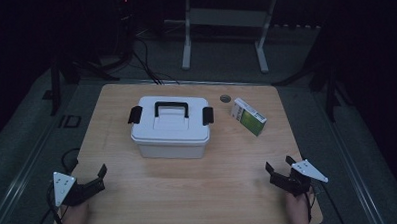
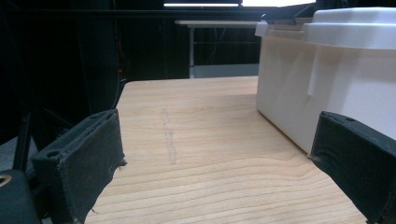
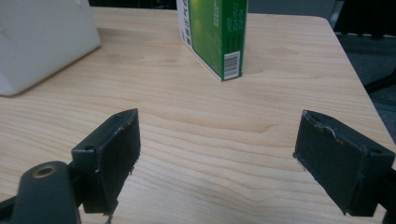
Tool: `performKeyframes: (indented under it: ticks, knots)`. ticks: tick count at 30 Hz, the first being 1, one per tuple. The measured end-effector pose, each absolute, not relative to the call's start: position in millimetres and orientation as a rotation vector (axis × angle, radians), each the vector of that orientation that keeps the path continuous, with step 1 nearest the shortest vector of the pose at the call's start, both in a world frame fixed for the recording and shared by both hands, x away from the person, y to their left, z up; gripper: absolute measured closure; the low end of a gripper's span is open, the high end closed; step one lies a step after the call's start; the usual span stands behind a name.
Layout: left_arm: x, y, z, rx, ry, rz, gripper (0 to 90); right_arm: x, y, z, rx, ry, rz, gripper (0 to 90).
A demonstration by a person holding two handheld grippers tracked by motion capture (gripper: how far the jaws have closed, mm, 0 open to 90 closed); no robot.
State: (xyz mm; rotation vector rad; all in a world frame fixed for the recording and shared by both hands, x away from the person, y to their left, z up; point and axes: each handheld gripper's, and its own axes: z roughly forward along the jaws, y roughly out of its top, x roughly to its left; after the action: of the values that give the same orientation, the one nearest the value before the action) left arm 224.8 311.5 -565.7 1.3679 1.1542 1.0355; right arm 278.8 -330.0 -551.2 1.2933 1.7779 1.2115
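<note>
A white lidded box (image 1: 170, 127) with a black handle and black side latches stands in the middle of the wooden table (image 1: 229, 181). To its right a green and white carton (image 1: 248, 116) stands on edge. My left gripper (image 1: 99, 176) rests open at the table's near left corner, nothing between its jaws. At the near right corner my right gripper (image 1: 279, 165) is open too, and empty. In the left gripper view the box (image 2: 336, 70) rises close on the right, beyond my gripper (image 2: 219, 158). The right gripper view has the carton (image 3: 215, 35) ahead of my gripper (image 3: 219, 154) and the box's corner (image 3: 42, 37) at left.
A small round grey disc (image 1: 225, 98) lies on the table behind the carton. Beyond the far edge stand a white table frame (image 1: 223, 31), cables and dark stands on a grey floor. Bare wood stretches between both grippers and the box.
</note>
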Motion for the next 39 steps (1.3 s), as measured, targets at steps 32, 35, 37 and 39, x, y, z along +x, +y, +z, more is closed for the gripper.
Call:
performKeyframes:
  ticks: [32, 35, 37, 39]
  knots:
    - [285, 302, -554, 1.565, 1.159, 0.733, 19.6, 305, -270, -541, 1.126, 2.067, 1.303, 37.5]
    - [301, 291, -553, 1.617, 1.140, 0.720, 41.5, 314, -253, -538, 1.054, 2.088, 1.254, 60.9]
    - [306, 287, -553, 1.614, 1.141, 0.717, 48.6, 321, -245, -537, 1.036, 2.096, 1.240, 69.2]
    - [318, 279, -553, 1.618, 1.139, 0.691, 53.9, 328, -237, -536, 1.020, 2.104, 1.246, 75.0]
